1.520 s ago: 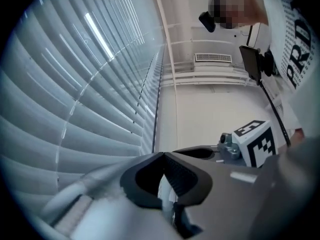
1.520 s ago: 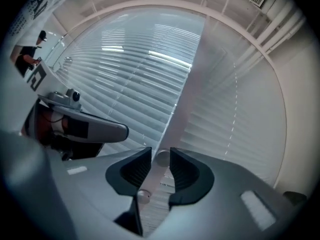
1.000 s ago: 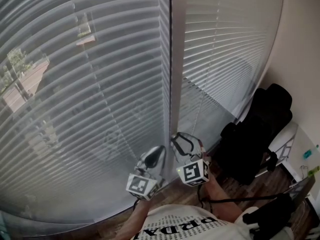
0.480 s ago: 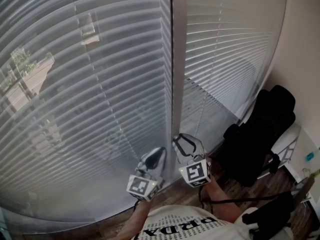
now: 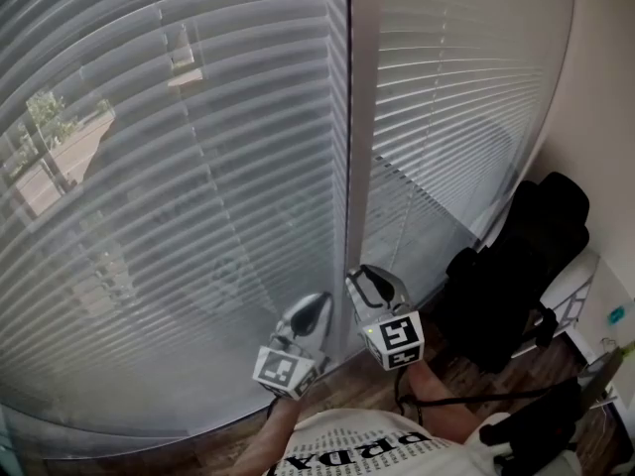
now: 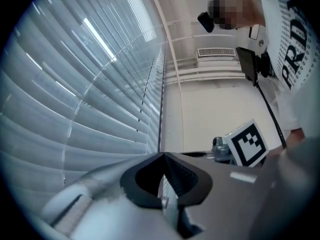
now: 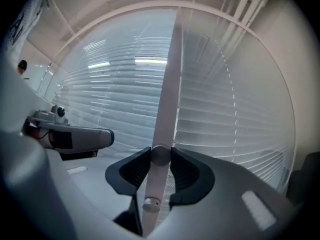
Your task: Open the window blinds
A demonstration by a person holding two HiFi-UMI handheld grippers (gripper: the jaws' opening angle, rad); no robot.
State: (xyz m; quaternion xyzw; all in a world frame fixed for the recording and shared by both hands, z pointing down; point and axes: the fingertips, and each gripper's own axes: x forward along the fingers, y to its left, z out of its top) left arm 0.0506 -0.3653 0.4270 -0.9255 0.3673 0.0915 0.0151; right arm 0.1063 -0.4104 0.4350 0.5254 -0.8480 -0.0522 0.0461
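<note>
Window blinds (image 5: 189,167): two slatted panels, one each side of a pale upright frame post (image 5: 359,117), filling the view ahead. Slats are lowered and tilted, and some outdoors shows through the left panel.

Tilt wand (image 7: 167,84): pale rod, long axis vertical, hanging just in front of the post. I take it for the slat control.

Right tongs (image 7: 161,155): pointing level at the window. The jaws have just been closing and press on either side of the wand near its lower end.

Left tongs (image 6: 164,157): just beside the right pair, on its left, jaws together on nothing.

Judgement: my right hand has the wand, so the coming move is a twist about that vertical axis.

Black chair (image 5: 516,266): right corner, well apart.
</note>
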